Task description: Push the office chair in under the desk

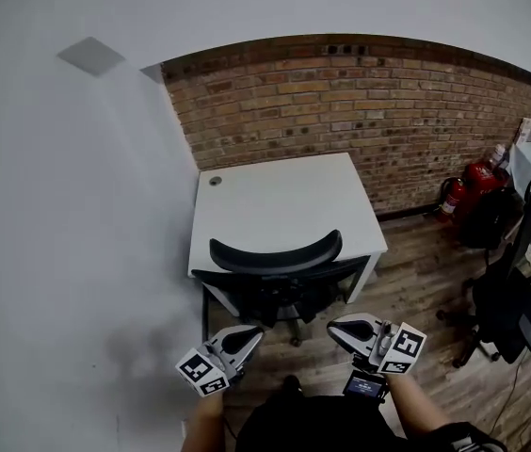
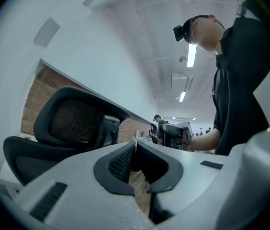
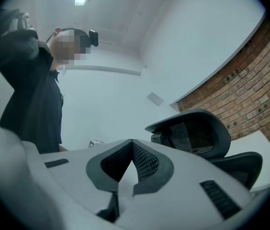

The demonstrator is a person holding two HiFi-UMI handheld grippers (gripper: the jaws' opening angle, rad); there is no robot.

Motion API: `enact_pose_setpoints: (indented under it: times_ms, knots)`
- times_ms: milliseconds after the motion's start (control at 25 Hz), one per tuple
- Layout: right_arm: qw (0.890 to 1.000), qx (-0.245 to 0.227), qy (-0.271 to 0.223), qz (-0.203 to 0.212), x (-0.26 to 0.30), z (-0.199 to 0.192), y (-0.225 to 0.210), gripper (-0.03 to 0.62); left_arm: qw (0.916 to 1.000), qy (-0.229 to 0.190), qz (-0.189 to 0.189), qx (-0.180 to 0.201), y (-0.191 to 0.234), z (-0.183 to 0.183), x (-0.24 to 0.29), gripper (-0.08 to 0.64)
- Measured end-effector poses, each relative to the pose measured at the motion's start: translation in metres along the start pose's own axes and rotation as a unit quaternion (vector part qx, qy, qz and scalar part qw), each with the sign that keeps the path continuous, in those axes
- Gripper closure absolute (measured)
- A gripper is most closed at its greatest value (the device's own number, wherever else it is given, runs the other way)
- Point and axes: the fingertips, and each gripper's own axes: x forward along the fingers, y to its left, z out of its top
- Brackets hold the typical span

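A black mesh office chair (image 1: 275, 285) stands at the front edge of the white desk (image 1: 280, 201), its curved headrest (image 1: 277, 253) toward me and its seat partly under the desktop. My left gripper (image 1: 252, 333) hangs behind the chair's left side, shut and empty, clear of the chair. My right gripper (image 1: 334, 328) is behind the chair's right side, also shut on nothing. In the left gripper view the closed tips (image 2: 135, 143) point past the headrest (image 2: 73, 121). The right gripper view shows its closed tips (image 3: 131, 142) and the headrest (image 3: 197, 131) to the right.
A brick wall (image 1: 360, 102) runs behind the desk and a white wall (image 1: 58, 234) closes the left side. A second black chair (image 1: 506, 299) and red fire extinguishers (image 1: 468, 182) stand at the right on the wooden floor (image 1: 416, 290).
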Motion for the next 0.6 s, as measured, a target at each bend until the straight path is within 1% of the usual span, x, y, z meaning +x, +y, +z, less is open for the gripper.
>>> enact_pose_setpoints:
  times_ms: [120, 240, 400, 520, 600]
  knots:
    - [0.999, -0.024, 0.032, 0.009, -0.02, -0.008, 0.025, 0.585, 1.0, 0.004, -0.006, 0.002, -0.038, -0.004, 0.012, 0.532]
    - [0.998, -0.018, 0.05, 0.02, -0.049, -0.023, 0.053, 0.585, 0.9999, 0.003, -0.014, -0.005, -0.087, -0.013, 0.022, 0.532]
    - [0.998, 0.003, 0.052, 0.035, -0.082, -0.04, 0.091, 0.586, 0.9996, 0.015, -0.017, -0.019, -0.153, -0.038, 0.016, 0.532]
    - [0.998, 0.012, 0.048, 0.047, -0.099, -0.047, 0.115, 0.586, 0.9991, 0.022, -0.013, -0.033, -0.188, -0.052, 0.002, 0.532]
    - [0.997, 0.014, 0.047, 0.054, -0.107, -0.049, 0.131, 0.585, 0.9991, 0.018, -0.007, -0.037, -0.203, -0.052, -0.008, 0.532]
